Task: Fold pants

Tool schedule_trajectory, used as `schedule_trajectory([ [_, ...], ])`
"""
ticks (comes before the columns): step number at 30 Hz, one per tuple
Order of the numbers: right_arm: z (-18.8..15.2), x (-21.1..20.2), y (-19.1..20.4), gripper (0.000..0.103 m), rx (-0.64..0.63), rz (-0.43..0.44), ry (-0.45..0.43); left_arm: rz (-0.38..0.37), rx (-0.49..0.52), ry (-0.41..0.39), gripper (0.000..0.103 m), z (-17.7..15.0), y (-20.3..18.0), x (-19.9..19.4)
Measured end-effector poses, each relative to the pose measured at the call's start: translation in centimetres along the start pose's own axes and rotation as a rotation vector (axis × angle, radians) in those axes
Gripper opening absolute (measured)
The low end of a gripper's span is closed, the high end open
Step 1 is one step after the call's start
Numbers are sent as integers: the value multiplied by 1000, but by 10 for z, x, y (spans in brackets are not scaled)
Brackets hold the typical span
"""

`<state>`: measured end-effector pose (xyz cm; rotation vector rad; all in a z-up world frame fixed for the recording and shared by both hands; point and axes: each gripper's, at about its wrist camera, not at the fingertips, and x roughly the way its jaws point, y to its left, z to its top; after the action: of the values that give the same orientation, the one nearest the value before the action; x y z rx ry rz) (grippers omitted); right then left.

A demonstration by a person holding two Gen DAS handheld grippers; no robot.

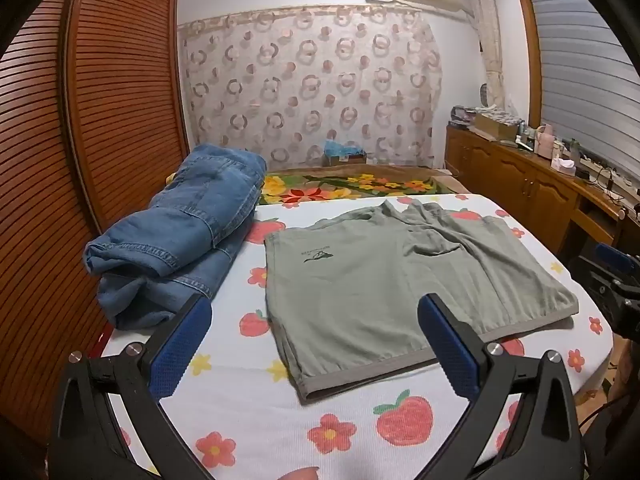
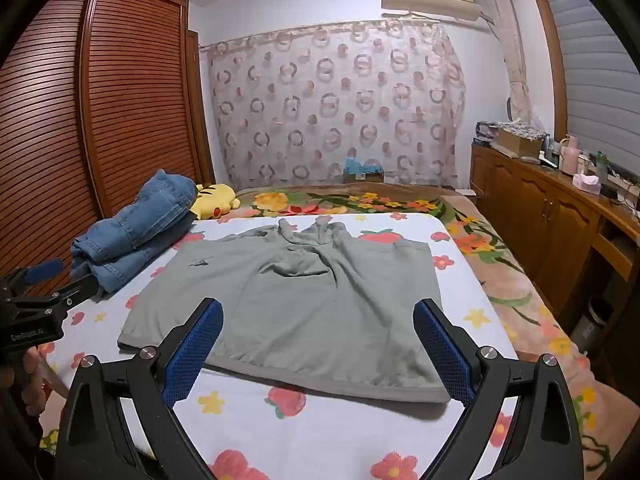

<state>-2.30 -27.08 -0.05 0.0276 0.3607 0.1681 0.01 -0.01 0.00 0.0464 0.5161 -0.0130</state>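
We hover both grippers, left [image 1: 314, 344] and right [image 2: 318, 344], spread wide and empty over the green shorts [image 2: 296, 300] lying flat on the bed [image 2: 280, 440], where a shallow pinch could lift just one layer and skew our fold.

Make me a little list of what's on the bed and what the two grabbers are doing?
Surface: bed sheet with strawberries and flowers
Middle: grey-green shorts lying flat, hems toward the camera
Beside the shorts: folded jeans piled near the wooden wardrobe
Toy: yellow plush behind the jeans
Left gripper: open, above the sheet, holding nothing
Right gripper: open, above the near edge of the shorts, holding nothing
Folding: not started yet
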Motion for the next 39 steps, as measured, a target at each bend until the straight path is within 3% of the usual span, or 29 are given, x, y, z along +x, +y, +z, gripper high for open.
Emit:
schedule_trajectory([
  [39,1,-4,0,97,-5,2,-21,-2,-11,-13,103,8,4,-11],
])
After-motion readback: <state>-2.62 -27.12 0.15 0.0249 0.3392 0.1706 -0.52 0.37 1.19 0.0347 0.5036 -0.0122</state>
